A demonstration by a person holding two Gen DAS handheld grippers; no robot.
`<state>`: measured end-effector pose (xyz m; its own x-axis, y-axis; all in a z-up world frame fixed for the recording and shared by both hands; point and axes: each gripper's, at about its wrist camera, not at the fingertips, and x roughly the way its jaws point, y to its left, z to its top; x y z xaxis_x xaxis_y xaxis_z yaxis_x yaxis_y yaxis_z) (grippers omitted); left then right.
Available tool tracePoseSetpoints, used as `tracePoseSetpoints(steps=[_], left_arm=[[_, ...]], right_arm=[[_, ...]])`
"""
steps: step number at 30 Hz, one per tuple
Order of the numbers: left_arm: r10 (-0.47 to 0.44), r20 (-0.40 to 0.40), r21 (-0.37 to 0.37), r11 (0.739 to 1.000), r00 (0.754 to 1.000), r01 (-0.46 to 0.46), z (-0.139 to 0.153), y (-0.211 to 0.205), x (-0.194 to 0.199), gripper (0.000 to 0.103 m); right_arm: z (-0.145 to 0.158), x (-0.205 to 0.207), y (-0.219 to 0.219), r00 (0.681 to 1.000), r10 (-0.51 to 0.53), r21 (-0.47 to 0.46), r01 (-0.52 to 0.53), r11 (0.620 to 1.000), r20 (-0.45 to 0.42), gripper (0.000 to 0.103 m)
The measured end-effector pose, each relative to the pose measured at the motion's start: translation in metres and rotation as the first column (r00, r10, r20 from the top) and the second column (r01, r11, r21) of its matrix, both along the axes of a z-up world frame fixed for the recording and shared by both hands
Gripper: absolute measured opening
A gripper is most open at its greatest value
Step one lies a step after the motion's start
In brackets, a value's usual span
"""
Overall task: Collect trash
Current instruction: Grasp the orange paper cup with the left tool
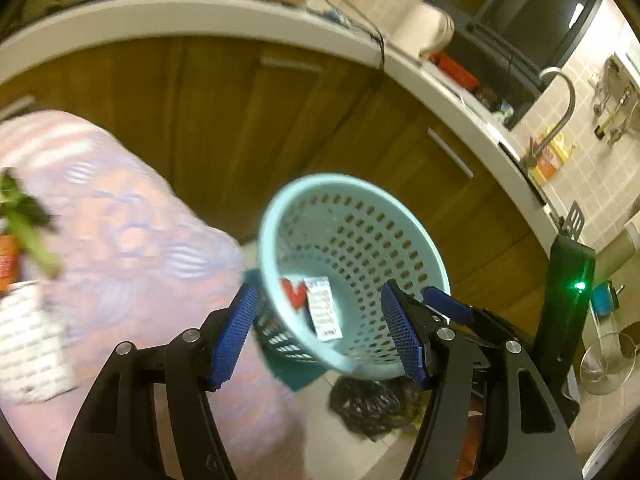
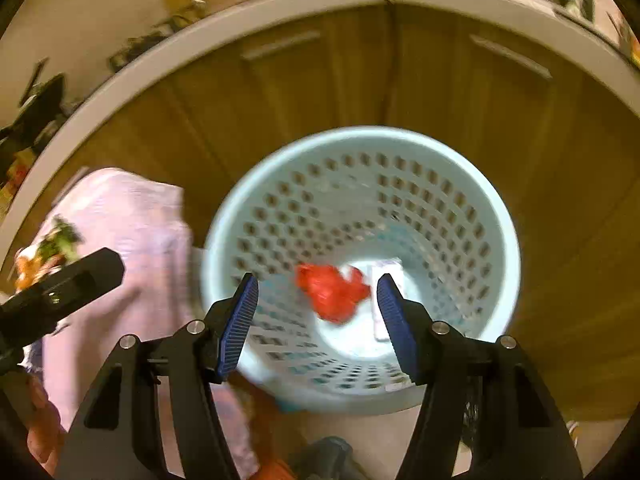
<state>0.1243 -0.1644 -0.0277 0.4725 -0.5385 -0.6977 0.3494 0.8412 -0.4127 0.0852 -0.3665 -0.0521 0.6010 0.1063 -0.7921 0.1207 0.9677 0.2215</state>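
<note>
A light blue perforated basket (image 1: 360, 200) (image 2: 224, 240) stands on the floor in front of wooden cabinets. In its bottom lie a crumpled red wrapper (image 2: 332, 290) (image 1: 294, 294) and a white printed packet (image 1: 326, 312) (image 2: 384, 304). My left gripper (image 1: 320, 332) hangs open above the basket's near rim, nothing between its blue pads. My right gripper (image 2: 318, 320) is open over the basket's mouth, also with nothing in it. A blue finger (image 1: 446, 306) of it shows in the left wrist view. On the pink cloth (image 1: 132, 240) (image 2: 132, 236) lie green stalks (image 1: 28, 224), an orange scrap and printed paper (image 1: 28, 344).
A white counter edge (image 1: 224, 16) curves above the cabinet doors (image 2: 460, 92). A tap (image 1: 560, 108) and sink stand far right. A black bag (image 1: 372, 408) lies on the floor beside a teal mat (image 1: 290, 374). A steel bowl (image 1: 608, 364) sits low right. A hand (image 2: 40, 420) shows lower left.
</note>
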Motion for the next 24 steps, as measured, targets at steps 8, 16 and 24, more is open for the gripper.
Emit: tracePoseSetpoints(steps=[8, 16, 24], left_arm=[[0.192, 0.132, 0.000, 0.981, 0.972, -0.193, 0.045, 0.096, -0.058, 0.063], [0.456, 0.223, 0.058, 0.876, 0.862, -0.479, 0.066, 0.216, -0.120, 0.069], [0.593, 0.099, 0.047, 0.799, 0.799, -0.599, 0.036, 0.306, -0.133, 0.071]], right_arm=[[0.053, -0.024, 0.088, 0.972, 0.190, -0.025, -0.189, 0.982, 0.136, 0.058], [0.069, -0.055, 0.189, 0.909, 0.378, -0.057, -0.374, 0.926, 0.175, 0.058], [0.062, -0.083, 0.275, 0.828, 0.531, -0.092, -0.523, 0.847, 0.178, 0.058]])
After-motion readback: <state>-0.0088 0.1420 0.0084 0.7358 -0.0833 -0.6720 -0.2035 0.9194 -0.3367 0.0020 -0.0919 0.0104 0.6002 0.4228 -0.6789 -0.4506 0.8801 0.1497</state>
